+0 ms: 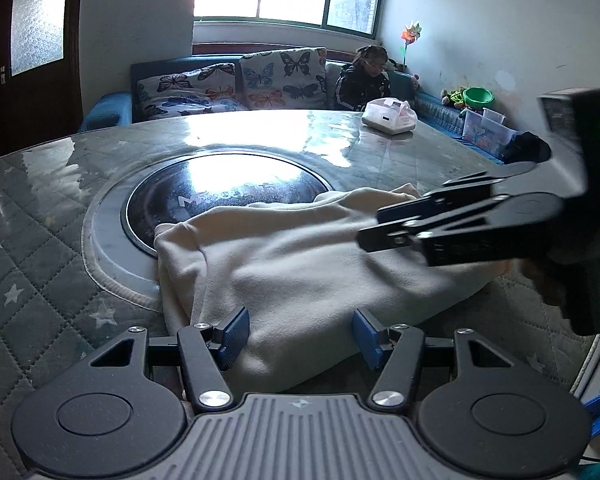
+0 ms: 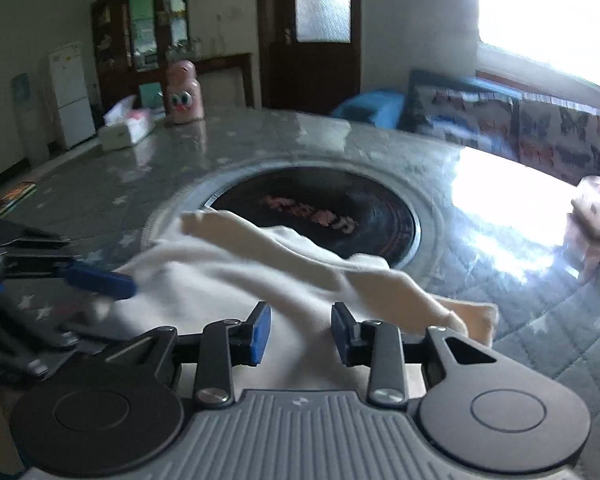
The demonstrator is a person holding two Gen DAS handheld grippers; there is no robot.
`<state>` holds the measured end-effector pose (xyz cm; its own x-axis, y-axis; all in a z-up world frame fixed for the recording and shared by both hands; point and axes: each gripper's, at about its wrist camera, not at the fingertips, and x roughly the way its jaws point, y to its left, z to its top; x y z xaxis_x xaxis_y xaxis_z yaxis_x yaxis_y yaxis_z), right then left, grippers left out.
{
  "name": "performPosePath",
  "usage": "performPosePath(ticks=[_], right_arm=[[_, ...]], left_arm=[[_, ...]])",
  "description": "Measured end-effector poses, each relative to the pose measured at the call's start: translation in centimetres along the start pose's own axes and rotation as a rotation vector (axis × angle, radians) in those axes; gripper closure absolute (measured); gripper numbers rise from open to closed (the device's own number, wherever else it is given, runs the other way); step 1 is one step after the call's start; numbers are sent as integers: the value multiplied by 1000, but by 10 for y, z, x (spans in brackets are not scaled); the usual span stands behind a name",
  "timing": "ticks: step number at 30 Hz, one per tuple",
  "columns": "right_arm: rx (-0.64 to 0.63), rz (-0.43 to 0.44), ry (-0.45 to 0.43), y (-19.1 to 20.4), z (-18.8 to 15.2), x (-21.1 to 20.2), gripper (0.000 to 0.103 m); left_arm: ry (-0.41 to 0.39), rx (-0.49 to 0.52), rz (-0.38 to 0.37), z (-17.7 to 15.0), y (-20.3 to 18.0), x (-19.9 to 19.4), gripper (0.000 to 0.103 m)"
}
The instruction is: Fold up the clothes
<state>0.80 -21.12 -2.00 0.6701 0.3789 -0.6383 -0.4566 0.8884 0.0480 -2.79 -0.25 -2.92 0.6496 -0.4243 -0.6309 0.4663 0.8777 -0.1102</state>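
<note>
A cream fleece garment (image 1: 300, 264) lies bunched on the table, partly over the round black hob. In the left wrist view my left gripper (image 1: 300, 338) is open, its blue pads on either side of the garment's near edge. My right gripper (image 1: 374, 226) comes in from the right above the cloth. In the right wrist view the right gripper (image 2: 300, 336) is open over the white garment (image 2: 228, 276), nothing between its pads. The left gripper's blue finger (image 2: 100, 278) shows at the left, blurred.
The table (image 1: 40, 248) has a grey quilted star-print cover under glass, with a round black hob (image 1: 220, 188) in the middle. A white plastic bag (image 1: 390, 116) sits at the far side. A tissue box (image 2: 124, 126) and pink flask (image 2: 182, 92) stand far off. A sofa with a seated child (image 1: 364, 80) is behind.
</note>
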Motion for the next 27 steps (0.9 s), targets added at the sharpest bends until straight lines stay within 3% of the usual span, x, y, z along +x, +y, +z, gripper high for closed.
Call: performPosePath(ticks=[14, 16, 27], right_arm=[[59, -65, 42, -11, 21, 39, 69], [61, -64, 34, -10, 23, 34, 63], [52, -68, -19, 6, 14, 3, 23]], left_arm=[[9, -31, -27, 3, 7, 1, 41], [9, -33, -27, 4, 7, 0, 41], [-28, -45, 44, 9, 4, -18, 12]])
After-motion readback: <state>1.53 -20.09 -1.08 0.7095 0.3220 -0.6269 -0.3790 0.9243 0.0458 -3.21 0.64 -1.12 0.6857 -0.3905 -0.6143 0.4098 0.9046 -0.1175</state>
